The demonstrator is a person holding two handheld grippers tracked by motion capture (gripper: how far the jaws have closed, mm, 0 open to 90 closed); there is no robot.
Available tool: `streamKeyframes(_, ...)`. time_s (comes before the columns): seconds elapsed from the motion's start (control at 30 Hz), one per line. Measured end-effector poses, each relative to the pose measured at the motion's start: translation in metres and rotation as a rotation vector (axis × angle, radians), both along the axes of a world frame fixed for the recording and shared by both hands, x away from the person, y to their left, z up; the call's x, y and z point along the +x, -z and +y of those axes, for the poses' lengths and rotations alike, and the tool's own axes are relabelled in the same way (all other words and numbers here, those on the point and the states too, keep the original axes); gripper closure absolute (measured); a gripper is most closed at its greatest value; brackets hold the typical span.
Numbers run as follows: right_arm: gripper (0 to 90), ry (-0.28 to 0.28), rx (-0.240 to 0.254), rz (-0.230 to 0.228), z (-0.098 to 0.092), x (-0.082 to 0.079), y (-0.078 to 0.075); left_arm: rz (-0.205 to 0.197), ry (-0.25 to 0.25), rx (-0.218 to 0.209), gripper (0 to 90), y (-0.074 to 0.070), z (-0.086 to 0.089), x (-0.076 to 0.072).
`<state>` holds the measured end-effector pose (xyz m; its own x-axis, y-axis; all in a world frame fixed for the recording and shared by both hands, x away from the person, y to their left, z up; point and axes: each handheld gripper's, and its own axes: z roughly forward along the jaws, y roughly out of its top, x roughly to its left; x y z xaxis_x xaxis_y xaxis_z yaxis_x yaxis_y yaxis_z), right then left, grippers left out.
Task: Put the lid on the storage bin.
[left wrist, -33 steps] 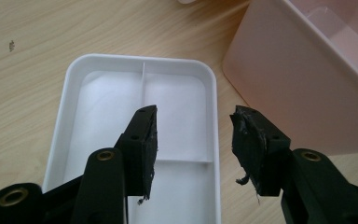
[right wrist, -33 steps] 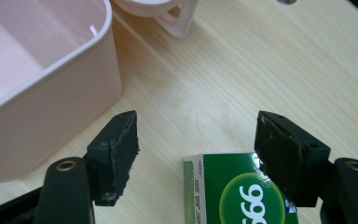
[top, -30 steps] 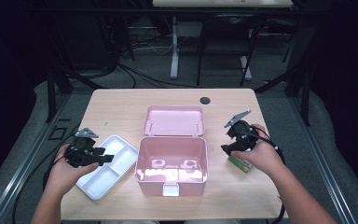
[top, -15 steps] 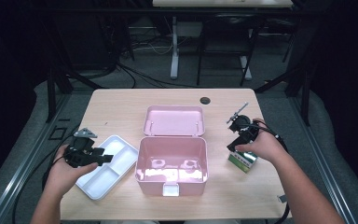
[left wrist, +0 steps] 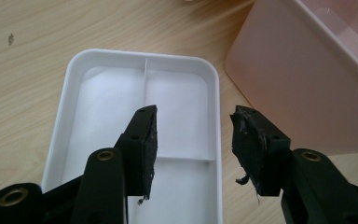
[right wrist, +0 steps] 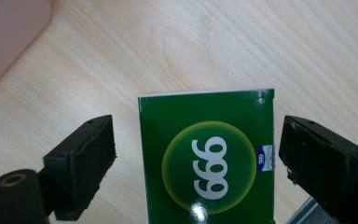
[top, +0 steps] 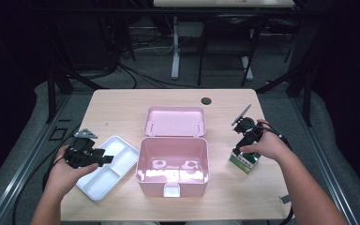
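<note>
Over on the left our left gripper [top: 104, 158] hangs above the white tray [top: 117, 146], fingers apart with nothing in them. Mid-bench sits the pink box [top: 172, 161]. Our right gripper [top: 240, 151] straddles the green box [top: 245, 162] near the bench's right edge; its fingers have just been opening, not touching it.

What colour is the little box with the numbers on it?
The box is green, with white 999 in a yellow-green circle; the right gripper view shows it best.
</note>
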<state>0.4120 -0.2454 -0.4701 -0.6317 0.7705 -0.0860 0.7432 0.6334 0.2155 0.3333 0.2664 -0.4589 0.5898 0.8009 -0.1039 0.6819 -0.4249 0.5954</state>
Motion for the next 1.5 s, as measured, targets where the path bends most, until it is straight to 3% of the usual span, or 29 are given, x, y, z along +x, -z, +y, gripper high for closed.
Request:
streamKeyframes(0.43, 7.2, 0.02, -0.02, 0.046, -0.012, 0.003, 0.013, 0.006, -0.005, -0.005, 49.8, 0.002, 0.001, 0.001)
streamKeyframes(0.6, 9.2, 0.035, -0.019, 0.083, -0.018, 0.005, 0.018, 0.006, -0.003, -0.006, 49.8, 0.001, 0.001, 0.001)
streamKeyframes(0.87, 13.4, 0.015, -0.014, 0.108, -0.02, 0.005, 0.017, 0.007, -0.01, -0.009, 49.8, 0.0, 0.004, 0.001)
streamKeyframes(1.03, 14.0, -0.002, -0.048, 0.132, -0.018, 0.004, 0.016, 0.004, -0.02, -0.016, 49.8, 0.0, 0.005, 0.001)
streamKeyframes(1.5, 15.2, -0.004, -0.058, 0.131, -0.017, 0.003, 0.017, 0.007, -0.022, -0.018, 49.8, 0.0, 0.006, 0.001)
